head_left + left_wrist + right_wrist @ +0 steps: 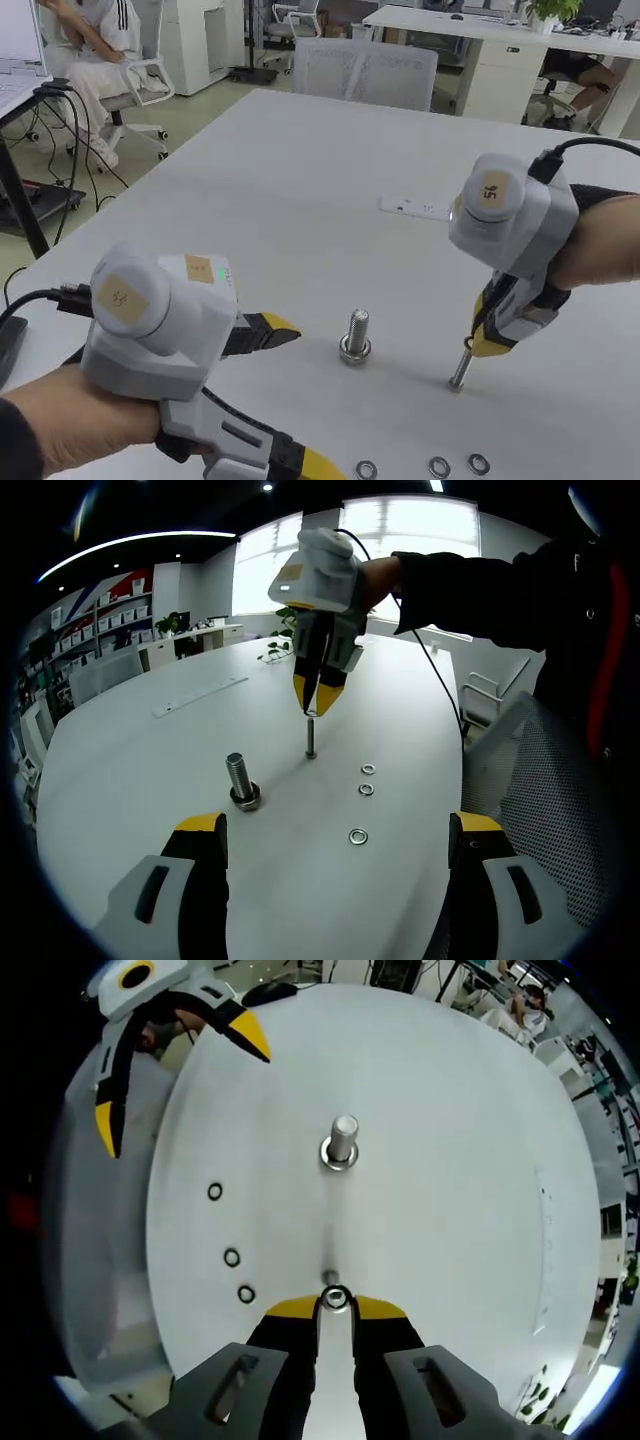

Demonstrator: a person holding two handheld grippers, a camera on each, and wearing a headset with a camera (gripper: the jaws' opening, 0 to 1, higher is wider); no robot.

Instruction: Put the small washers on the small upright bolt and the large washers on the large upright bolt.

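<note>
Bolts [355,335] — two, loose washers [439,466] — three

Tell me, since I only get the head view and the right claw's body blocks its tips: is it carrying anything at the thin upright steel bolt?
Observer: Yes. The right gripper view shows the right claw shut on a small silver metal washer.
Operator: Lined up with the bolt?
Observer: The washer sits right over the top of the thin upright steel bolt, seen along the jaws.
Operator: And the left claw?
Observer: The left claw is wide open, nothing between its jaws.
</note>
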